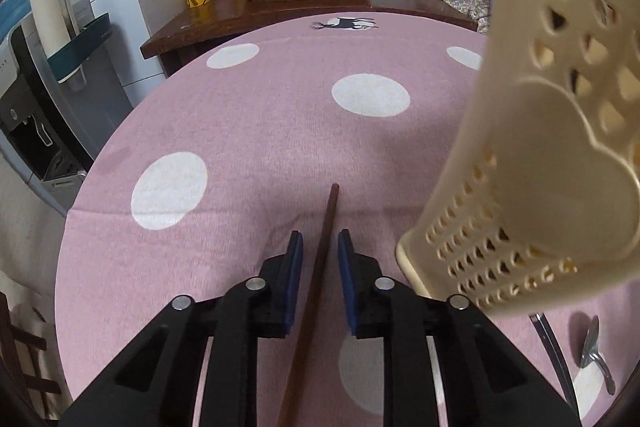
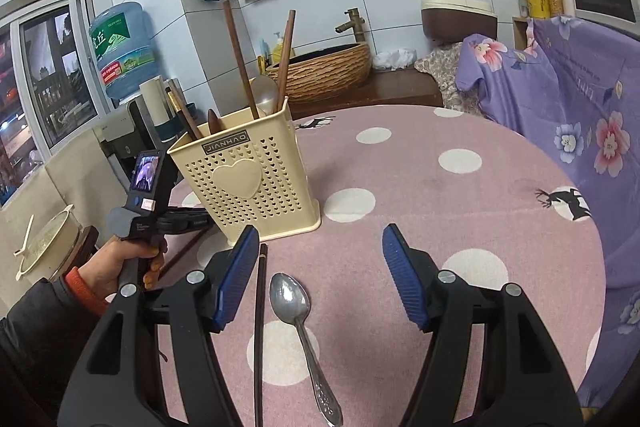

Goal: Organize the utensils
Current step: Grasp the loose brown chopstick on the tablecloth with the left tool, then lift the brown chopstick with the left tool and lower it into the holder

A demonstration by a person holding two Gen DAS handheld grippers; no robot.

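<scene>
The cream utensil holder (image 2: 244, 179) stands on the desk (image 2: 460, 211) and already contains several chopsticks and spoons, so most of the work looks done. Three pieces are left outside. The left claw (image 1: 320, 247) is narrow around a brown chopstick (image 1: 320, 267), but its pads do not touch it. The right claw (image 2: 316, 267) is wide open above a metal spoon (image 2: 298, 323) and a dark chopstick (image 2: 260, 327).

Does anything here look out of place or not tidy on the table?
Yes. A metal spoon and a dark chopstick lie loose on the pink tablecloth, outside the cream utensil holder. A brown chopstick also lies flat between the left gripper fingers. Nothing looks spilled or damaged.
</scene>
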